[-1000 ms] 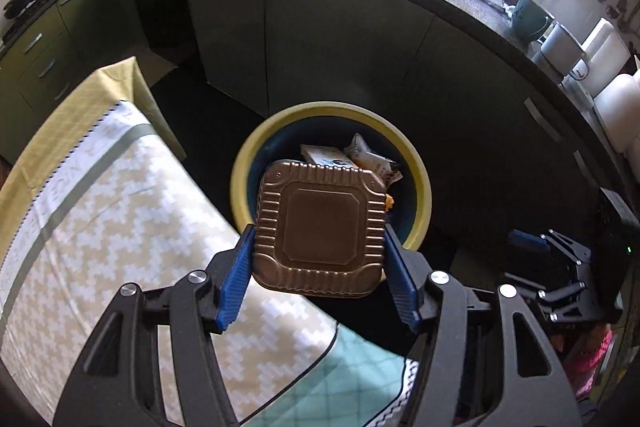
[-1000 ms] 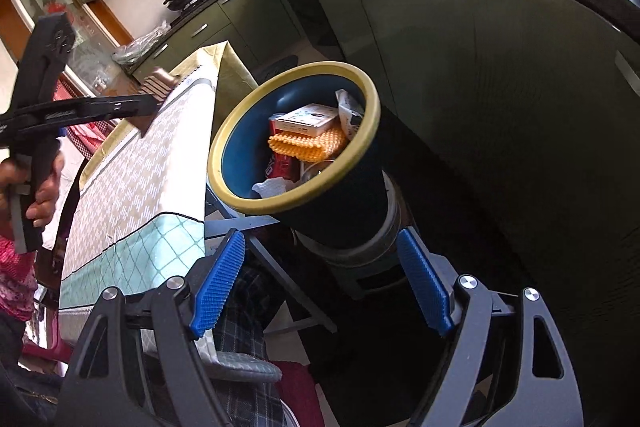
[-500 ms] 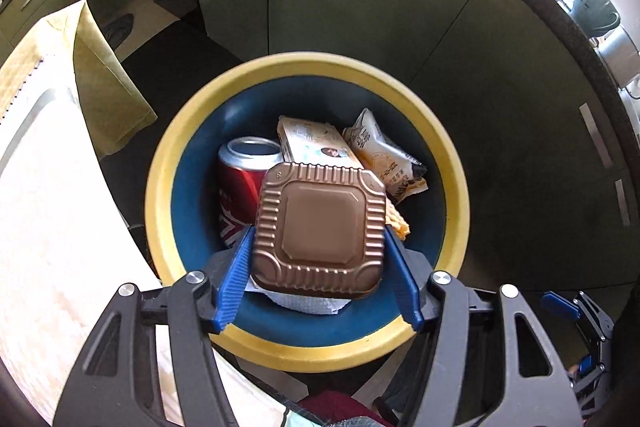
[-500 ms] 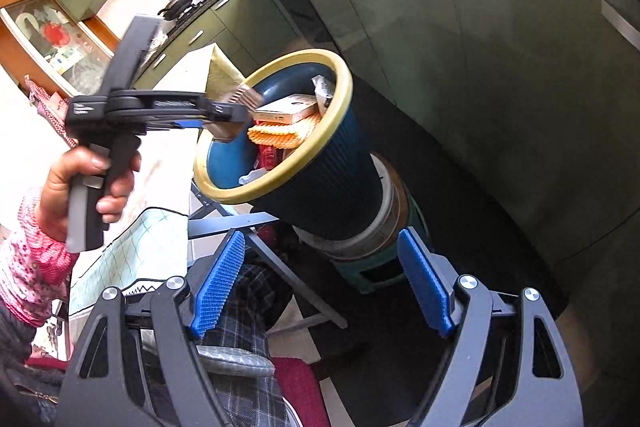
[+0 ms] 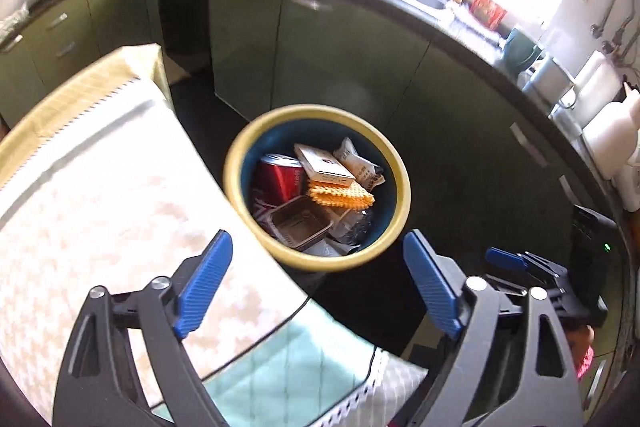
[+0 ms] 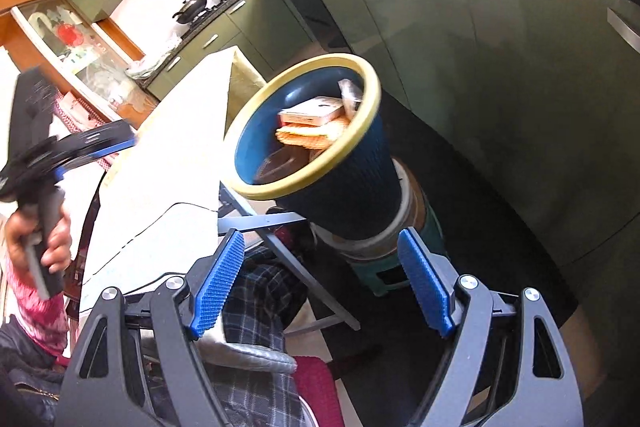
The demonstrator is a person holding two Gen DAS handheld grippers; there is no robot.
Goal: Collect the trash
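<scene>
A dark blue waste bin with a yellow rim [image 5: 400,183] [image 6: 372,95] stands beside the table's corner. Inside it lie a brown foil tray [image 5: 298,225], a red can [image 5: 280,177], a small carton [image 5: 324,165], a white wrapper [image 5: 360,167] and an orange ridged piece [image 5: 342,197]. My left gripper [image 5: 320,285] hangs above the table's edge on the near side of the bin, its jaws opening with nothing between them. In the right wrist view the left gripper [image 6: 96,143] is blurred at the far left in a hand. My right gripper [image 6: 320,285] is open and empty, low beside the bin.
The table with a pale zigzag cloth [image 5: 92,211] fills the left. Green cabinets under a dark counter [image 5: 352,27] curve behind the bin, with a sink, kettle and jugs on top. The bin stands on a teal stool [image 6: 392,267]. A plaid-cushioned chair [image 6: 256,311] is below my right gripper.
My left gripper let go of the brown foil tray, which now lies in the bin, and pulled back from over the bin toward the table. The right gripper barely moved.
</scene>
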